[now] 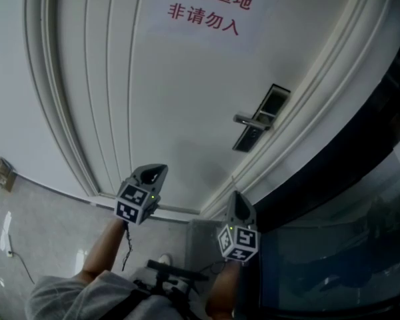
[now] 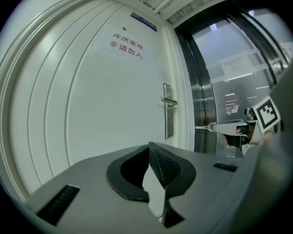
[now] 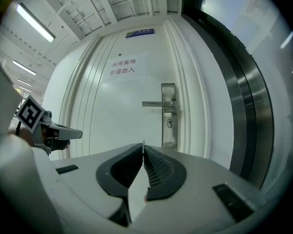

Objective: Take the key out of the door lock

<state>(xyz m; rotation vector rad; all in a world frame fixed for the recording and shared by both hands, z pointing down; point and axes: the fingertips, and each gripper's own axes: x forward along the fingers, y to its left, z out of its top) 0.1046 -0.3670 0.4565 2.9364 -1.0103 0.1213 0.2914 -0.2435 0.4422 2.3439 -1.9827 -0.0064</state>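
At the white door (image 1: 187, 99) with red characters (image 1: 210, 9) printed high on it, both grippers point level toward the panel and stand back from it. On the door's right edge sits a tall metal lock plate (image 3: 169, 116) with a lever handle (image 3: 156, 103) reaching left and a small keyhole (image 3: 170, 124) below it; nothing shows in the keyhole. The right gripper (image 3: 143, 147) has its jaws pinched nearly together on the key (image 2: 201, 127), a thin metal sliver that juts forward from the tips, clear of the lock and well apart from it. In its own view only a narrow edge of the key shows above the pads. The left gripper (image 2: 148, 146) is held beside it, to the left, its jaws closed tip to tip with nothing between them. Right of the door runs a dark metal frame (image 3: 244, 106) with glass beyond.
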